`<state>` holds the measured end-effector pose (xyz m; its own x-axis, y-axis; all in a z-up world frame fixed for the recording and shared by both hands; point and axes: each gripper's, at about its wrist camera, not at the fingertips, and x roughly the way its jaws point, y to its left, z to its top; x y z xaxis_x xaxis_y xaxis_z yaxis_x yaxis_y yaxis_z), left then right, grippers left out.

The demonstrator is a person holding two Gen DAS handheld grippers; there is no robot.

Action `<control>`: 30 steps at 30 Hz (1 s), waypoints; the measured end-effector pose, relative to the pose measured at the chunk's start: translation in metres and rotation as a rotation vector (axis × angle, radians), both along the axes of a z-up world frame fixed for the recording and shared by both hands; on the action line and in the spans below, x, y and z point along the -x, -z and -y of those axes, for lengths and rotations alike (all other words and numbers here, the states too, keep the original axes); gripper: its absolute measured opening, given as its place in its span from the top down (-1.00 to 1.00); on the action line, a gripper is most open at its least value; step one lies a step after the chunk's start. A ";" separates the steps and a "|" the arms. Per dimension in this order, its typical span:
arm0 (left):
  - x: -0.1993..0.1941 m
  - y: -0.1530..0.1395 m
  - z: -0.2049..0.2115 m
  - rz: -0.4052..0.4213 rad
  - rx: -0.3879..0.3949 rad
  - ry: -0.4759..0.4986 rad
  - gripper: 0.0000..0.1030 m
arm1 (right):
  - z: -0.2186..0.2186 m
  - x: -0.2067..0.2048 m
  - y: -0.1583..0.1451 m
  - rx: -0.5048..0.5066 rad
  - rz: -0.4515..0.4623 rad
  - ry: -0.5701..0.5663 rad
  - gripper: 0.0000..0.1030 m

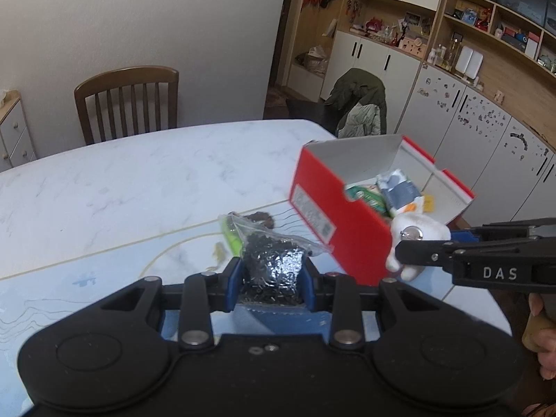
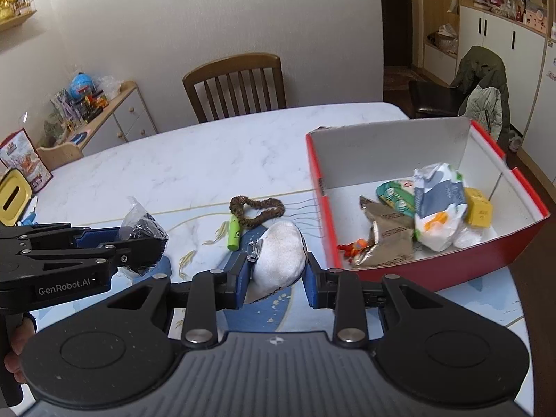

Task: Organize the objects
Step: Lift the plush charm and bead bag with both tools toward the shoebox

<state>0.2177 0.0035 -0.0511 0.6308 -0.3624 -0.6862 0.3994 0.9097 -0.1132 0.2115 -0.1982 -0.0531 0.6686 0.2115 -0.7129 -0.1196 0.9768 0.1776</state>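
Note:
My left gripper (image 1: 271, 278) is shut on a clear plastic bag of small black pieces (image 1: 271, 264), held just above the table mat. My right gripper (image 2: 276, 271) is shut on a white plush toy (image 2: 278, 253) with a metal clip (image 2: 255, 250) on it, close to the near left corner of the open red box (image 2: 434, 271). The box holds a green packet (image 2: 396, 194), a white and grey pouch (image 2: 438, 205), a yellow carton (image 2: 479, 208) and a brown packet (image 2: 385, 239). On the mat lie a green marker-like piece (image 2: 233, 234) and a brown scrunchie (image 2: 257, 212).
A marble-pattern table (image 2: 191, 160) carries everything. A wooden chair (image 2: 236, 83) stands at its far side, and a chair draped with a jacket (image 2: 483, 83) is behind the box. A yellow tissue holder (image 2: 12, 201) sits at the table's left edge. Cabinets line the right wall.

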 end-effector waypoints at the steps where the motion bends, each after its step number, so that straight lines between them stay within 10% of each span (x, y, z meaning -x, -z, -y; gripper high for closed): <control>1: 0.001 -0.002 0.005 0.002 0.003 0.000 0.37 | 0.005 0.001 -0.002 -0.006 0.004 0.003 0.40; 30: -0.022 0.007 0.186 -0.003 -0.050 0.106 0.36 | 0.188 -0.015 -0.001 0.021 0.047 0.148 0.40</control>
<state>0.2401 -0.1827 -0.0580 0.5885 -0.3923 -0.7069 0.4938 0.8668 -0.0700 0.2260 -0.3860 -0.0519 0.7239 0.0932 -0.6836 0.0188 0.9878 0.1546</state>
